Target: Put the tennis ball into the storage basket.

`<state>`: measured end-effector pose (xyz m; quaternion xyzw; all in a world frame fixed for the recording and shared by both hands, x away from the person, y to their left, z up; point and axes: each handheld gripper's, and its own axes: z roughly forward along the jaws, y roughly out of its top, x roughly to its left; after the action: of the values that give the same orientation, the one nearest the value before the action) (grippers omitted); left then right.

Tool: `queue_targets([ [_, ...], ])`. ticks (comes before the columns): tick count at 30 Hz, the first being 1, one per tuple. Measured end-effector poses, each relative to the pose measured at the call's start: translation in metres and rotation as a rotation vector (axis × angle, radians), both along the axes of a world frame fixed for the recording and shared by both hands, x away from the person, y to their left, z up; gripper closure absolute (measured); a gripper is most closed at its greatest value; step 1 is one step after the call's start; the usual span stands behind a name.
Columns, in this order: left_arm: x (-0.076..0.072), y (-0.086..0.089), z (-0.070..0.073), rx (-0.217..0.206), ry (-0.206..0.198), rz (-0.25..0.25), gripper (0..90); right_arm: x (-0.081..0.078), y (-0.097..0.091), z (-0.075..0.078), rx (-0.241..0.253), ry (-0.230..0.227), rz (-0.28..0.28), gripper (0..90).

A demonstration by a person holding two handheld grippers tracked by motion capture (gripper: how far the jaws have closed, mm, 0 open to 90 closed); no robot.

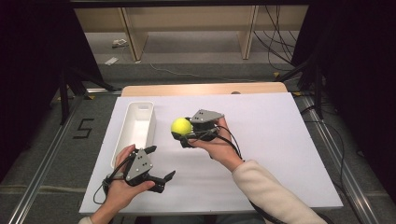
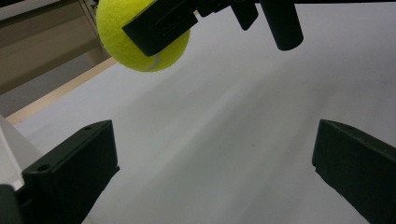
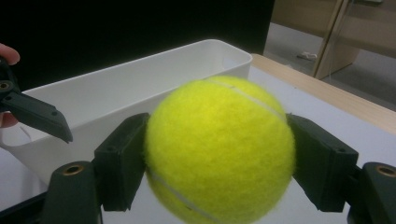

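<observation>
1. Pinched between the jaws of my right gripper [image 3: 219, 154] sits the tennis ball [image 3: 219, 151], one black jaw pressed to each side of it; it hangs above the white board [image 1: 261, 140] near the middle of the table.
2. Just beyond the ball stands the white bin [image 3: 135, 88], long and open-topped, near the board's left edge [image 1: 135, 128].
3. My left gripper [image 1: 159, 163] rests low at the near end of the bin, jaws spread wide with nothing between them; one jaw tip pokes in beside the bin.
4. From my left gripper view the ball [image 2: 140, 35] hangs up ahead, with only bare board between my jaws and it.
5. On the floor left of the table, black tape forms a "5" [image 1: 83, 128].
</observation>
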<state>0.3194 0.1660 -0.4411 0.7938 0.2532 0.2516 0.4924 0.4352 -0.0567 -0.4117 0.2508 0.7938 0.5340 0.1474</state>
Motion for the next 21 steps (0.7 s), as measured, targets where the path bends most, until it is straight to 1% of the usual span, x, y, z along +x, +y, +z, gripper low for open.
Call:
queue_targets([
  [21, 0.0000, -0.0009, 0.0001, 0.002, -0.003, -0.005, 0.0, 0.0042, 0.0058, 0.0040, 0.016, -0.001, -0.003, 26.6],
])
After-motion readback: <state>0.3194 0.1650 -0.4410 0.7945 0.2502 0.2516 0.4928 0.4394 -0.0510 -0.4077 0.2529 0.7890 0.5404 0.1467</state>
